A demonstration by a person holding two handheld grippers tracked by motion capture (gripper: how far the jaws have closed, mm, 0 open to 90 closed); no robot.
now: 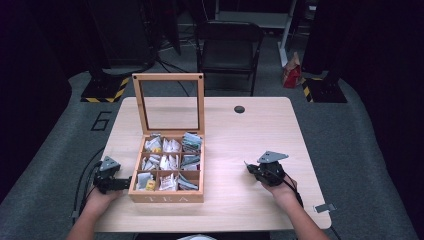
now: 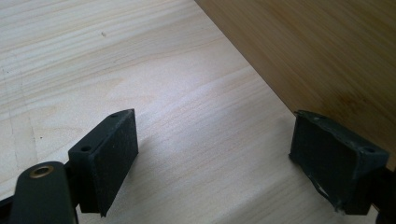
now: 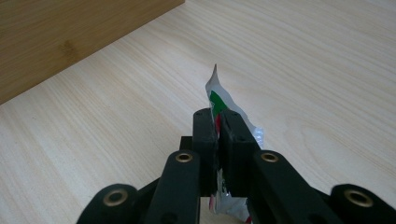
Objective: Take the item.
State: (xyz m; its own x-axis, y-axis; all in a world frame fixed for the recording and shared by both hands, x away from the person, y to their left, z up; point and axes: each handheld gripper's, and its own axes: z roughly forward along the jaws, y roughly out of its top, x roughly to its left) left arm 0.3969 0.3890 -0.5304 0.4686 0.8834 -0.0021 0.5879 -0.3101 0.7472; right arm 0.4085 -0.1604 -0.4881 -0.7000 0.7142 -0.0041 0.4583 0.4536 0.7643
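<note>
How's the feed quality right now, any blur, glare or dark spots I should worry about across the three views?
High view: soft and low in detail, the room around the table dark, a pale glare patch beside the tea box. Left gripper view: the fingers sharp, the box wall at upper right blurred. Right gripper view: evenly lit, the right gripper and its tea packet crisp, the far wood softer.

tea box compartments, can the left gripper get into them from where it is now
Probably yes. The tea box stands with its lid raised, so its compartments are open from above, and the left gripper is open and empty beside the box's wall. It would have to lift over that wall.
</note>
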